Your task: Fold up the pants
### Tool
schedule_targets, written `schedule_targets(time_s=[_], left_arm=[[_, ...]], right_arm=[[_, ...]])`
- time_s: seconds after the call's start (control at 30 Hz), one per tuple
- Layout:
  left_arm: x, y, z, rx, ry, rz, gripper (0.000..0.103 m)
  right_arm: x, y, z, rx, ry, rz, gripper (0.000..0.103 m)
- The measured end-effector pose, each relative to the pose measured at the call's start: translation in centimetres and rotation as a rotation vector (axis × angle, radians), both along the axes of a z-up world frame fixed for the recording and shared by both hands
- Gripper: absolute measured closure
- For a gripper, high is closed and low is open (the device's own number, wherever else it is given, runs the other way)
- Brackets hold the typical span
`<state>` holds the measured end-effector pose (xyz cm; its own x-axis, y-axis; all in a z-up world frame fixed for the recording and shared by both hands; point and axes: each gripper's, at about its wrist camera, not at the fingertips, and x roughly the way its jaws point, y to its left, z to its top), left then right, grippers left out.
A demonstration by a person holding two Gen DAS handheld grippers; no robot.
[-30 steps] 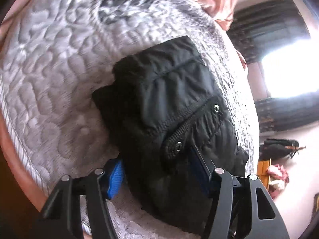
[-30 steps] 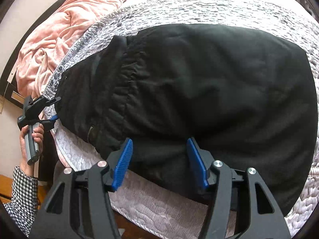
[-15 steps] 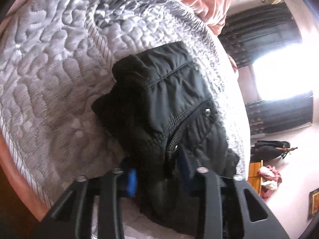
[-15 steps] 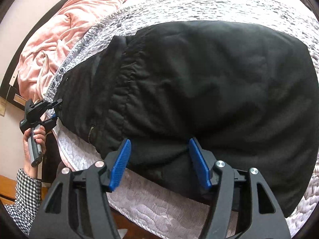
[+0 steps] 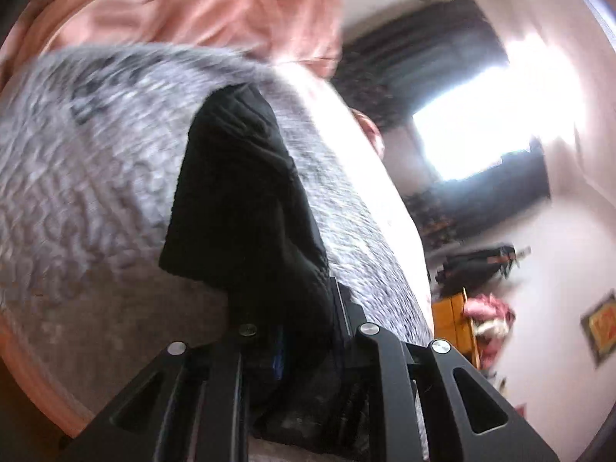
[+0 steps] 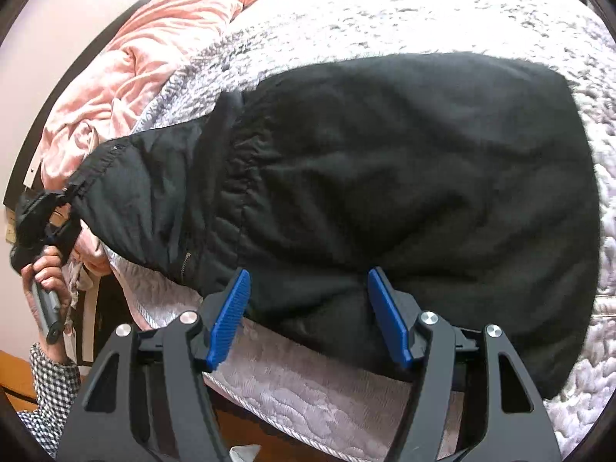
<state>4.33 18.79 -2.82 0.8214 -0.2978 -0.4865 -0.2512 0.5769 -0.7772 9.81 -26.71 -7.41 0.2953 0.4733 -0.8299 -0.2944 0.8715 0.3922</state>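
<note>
Black pants (image 6: 385, 177) lie across a grey quilted mattress (image 6: 423, 19). In the right wrist view, my left gripper (image 6: 71, 192) at the far left pinches the waist corner and holds it up off the bed, a hand (image 6: 46, 269) on its handle. The left wrist view is blurred. There the black fabric (image 5: 238, 200) runs down between the closing jaws of the left gripper (image 5: 308, 315) and hides the pads. My right gripper (image 6: 310, 308) straddles the near edge of the pants. Its jaws are opening, with fabric between the blue pads (image 6: 231, 315) but no grip.
A crumpled pink blanket (image 6: 146, 57) is heaped at the far left end of the bed. The mattress edge (image 6: 269, 396) runs just under the right gripper. A bright window (image 5: 481, 123) with dark curtains, a wooden cabinet (image 5: 450, 308) and a chequered sleeve (image 6: 50, 385) are also in view.
The left jaws have closed on the waist end of the pants and lifted it off the mattress. The right gripper has stayed put, its pads slightly further apart.
</note>
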Motion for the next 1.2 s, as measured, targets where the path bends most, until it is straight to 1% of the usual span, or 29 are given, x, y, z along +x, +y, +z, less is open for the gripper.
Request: schedule_targets(time_s=[0.1,0.17,0.2,0.27,0.37,0.5,0.63,0.77,0.87,0.9,0.97,1.0,1.03,1.07,1.1,1.13,1.17,1.2], left_arm=[[0.8,-3.9,2.9,0.091,-0.033,-0.082,0.085],[1.3,-6.2,3.8,0.145,-0.042,-0.13,0.085],[1.6,-7.9,4.4,0.184,-0.045,-0.168,0.085],[1.7,-10.3,4.9,0.231,-0.045,-0.219,0.084],[2.1,-14.5,5.2,0.321,-0.031,-0.295,0.084],[2.6,-19.9,4.5,0.455,0.0,-0.368,0.084],[2.8,-23.9,3.1,0.529,0.036,-0.444,0.083],[3.7,-26.6,0.7,0.533,0.091,-0.509,0.082],[4.4,-28.0,-1.0,0.555,0.119,-0.548,0.079],[4.5,-28.7,-1.7,0.566,0.134,-0.57,0.076],[4.6,-29.7,-2.5,0.563,0.155,-0.605,0.066],[4.3,-30.2,-2.7,0.556,0.166,-0.619,0.057],[4.0,-30.4,-2.8,0.547,0.172,-0.628,0.052],[3.6,-30.4,-2.6,0.526,0.173,-0.643,0.05],[3.0,-30.3,-2.2,0.484,0.168,-0.664,0.047],[2.5,-29.7,-1.7,0.442,0.158,-0.677,0.046],[2.1,-29.1,-1.1,0.415,0.145,-0.677,0.045],[1.5,-28.3,-0.3,0.406,0.129,-0.662,0.04]], right_arm=[[-0.6,-1.0,1.1,0.015,-0.027,-0.014,0.039],[-0.9,-1.7,1.8,0.012,-0.049,-0.03,0.039],[-1.0,-2.2,2.0,0.006,-0.058,-0.038,0.039],[-1.3,-2.9,2.5,-0.012,-0.076,-0.055,0.038],[-1.5,-4.0,2.7,-0.019,-0.082,-0.075,0.038],[-1.5,-4.9,2.2,-0.03,-0.073,-0.101,0.038],[-1.5,-5.4,1.5,-0.057,-0.071,-0.11,0.038],[-1.5,-5.6,1.0,-0.056,-0.067,-0.118,0.038],[-1.4,-6.0,0.7,-0.049,-0.059,-0.126,0.037],[-1.4,-6.0,0.6,-0.046,-0.057,-0.126,0.037],[-1.3,-6.2,0.3,-0.04,-0.05,-0.13,0.035],[-1.3,-6.3,0.3,-0.037,-0.048,-0.131,0.035],[-1.4,-6.3,0.2,-0.036,-0.048,-0.13,0.035],[-1.4,-6.3,0.2,-0.035,-0.048,-0.129,0.035],[-1.3,-6.4,0.2,-0.034,-0.047,-0.128,0.035],[-1.4,-6.4,0.2,-0.034,-0.047,-0.128,0.035],[-1.4,-6.4,0.2,-0.034,-0.045,-0.128,0.034],[-1.4,-6.5,0.2,-0.034,-0.044,-0.129,0.034]])
